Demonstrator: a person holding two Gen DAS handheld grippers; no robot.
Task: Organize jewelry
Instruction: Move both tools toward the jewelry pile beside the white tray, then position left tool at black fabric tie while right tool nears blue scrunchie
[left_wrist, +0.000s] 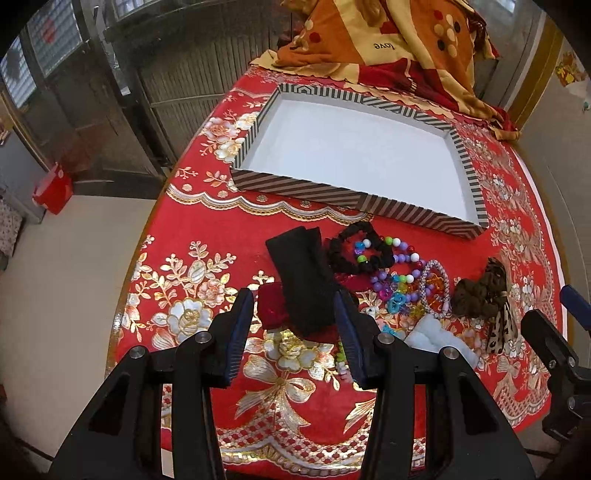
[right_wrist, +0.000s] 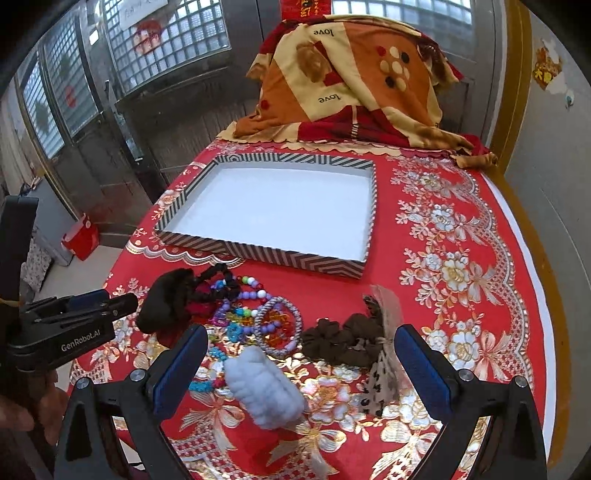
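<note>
Jewelry: a loose heap of bead bracelets and hair ties lies on the red, gold-flowered bench cloth (right_wrist: 461, 221), just in front of the tray and apart from it.
Tray: one shallow rectangular box with striped walls and a white floor (right_wrist: 258, 254); nothing lies in it, so sorting has not begun.
Left gripper (left_wrist: 293, 328): jaws well apart and holding nothing, hanging above the flat black fabric band (left_wrist: 299, 273) and the dark red sequinned hair tie (left_wrist: 271, 308).
Right gripper (right_wrist: 299, 369): jaws wide apart and empty, poised over the fluffy white plush hair tie (right_wrist: 264, 391) and the dark brown scrunchie (right_wrist: 340, 341).
Step in hand: judged to be choosing a first piece to lift.
Method: take an outlying item first (the white plush tie or the brown scrunchie); come straight down, close on one piece only, lift clear of the tray wall, and set it in a corner.
Risk: the bead strands are interlaced, so a pull on one may drag its neighbours.
Count, beads: one silver-grey beaded bangle (right_wrist: 291, 314); the multicoloured plastic bead bracelets (right_wrist: 251, 295) overlap too much to count.
Count, fabric: one black ruffled scrunchie (left_wrist: 354, 240), one leopard-print bow (right_wrist: 380, 373), one each of those named above.
Count, grippers: two.
</note>
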